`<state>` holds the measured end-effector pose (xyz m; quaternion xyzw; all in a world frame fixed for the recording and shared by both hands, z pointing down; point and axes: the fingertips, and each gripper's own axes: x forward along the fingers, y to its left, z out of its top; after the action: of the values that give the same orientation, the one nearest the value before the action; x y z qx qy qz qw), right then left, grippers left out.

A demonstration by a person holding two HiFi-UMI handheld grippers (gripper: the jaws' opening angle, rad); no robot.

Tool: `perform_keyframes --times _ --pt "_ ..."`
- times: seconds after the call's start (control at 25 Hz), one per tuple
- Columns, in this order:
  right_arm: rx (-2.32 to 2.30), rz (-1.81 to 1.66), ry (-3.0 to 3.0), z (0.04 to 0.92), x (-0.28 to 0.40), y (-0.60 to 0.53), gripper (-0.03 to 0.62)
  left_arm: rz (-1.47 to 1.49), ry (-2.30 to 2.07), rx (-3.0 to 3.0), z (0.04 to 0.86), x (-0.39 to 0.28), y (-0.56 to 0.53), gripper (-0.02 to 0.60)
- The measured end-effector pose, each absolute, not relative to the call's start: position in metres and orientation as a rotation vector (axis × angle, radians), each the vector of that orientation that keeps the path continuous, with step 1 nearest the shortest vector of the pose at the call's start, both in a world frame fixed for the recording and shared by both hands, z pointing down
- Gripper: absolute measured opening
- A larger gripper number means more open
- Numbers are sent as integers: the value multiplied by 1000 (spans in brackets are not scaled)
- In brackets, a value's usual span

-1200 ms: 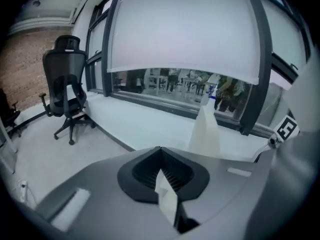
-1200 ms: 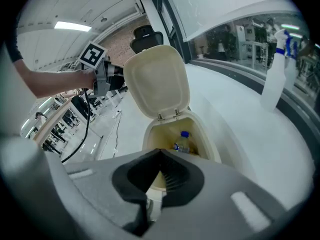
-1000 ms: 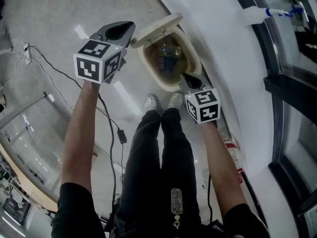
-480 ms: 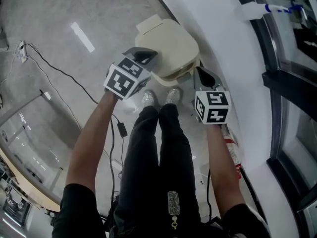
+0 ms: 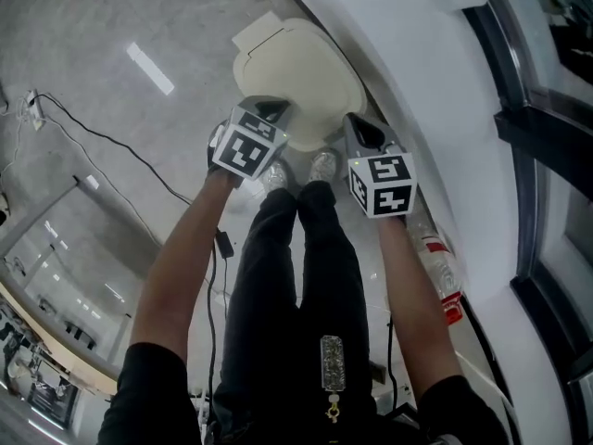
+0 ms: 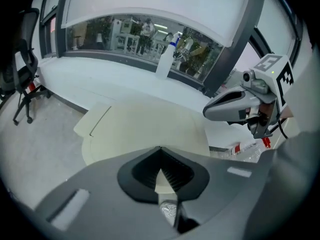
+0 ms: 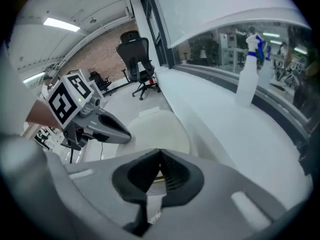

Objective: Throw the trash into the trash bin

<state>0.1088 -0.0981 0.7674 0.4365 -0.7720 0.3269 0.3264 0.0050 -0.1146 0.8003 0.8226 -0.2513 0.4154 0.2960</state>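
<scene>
Trash bin (image 5: pixel 298 70) is lidded; left tool (image 5: pixel 271 110) and right tool (image 5: pixel 358 130) closed, empty.

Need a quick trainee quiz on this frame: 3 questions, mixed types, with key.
1. True or false: the lid of the trash bin stands open.
2. Which thing lies on the floor at the person's right? A) a plastic bottle B) a paper cup C) a cardboard box
3. Fill in: the jaws of the left gripper and of the right gripper are both ____, with nothing between them.

Key: 1 false, the lid is down; 2 A; 3 shut.
</scene>
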Motion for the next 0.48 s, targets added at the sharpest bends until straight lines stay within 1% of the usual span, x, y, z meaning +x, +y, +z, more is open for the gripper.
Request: perform_keyframes --times 0.24,0.48 --pt "975 920 -1982 819 92 -83 2 1125 -691 2151 820 11 -113 5" --pt "948 956 -1942 837 91 -77 2 1113 -751 2124 829 10 -111 5"
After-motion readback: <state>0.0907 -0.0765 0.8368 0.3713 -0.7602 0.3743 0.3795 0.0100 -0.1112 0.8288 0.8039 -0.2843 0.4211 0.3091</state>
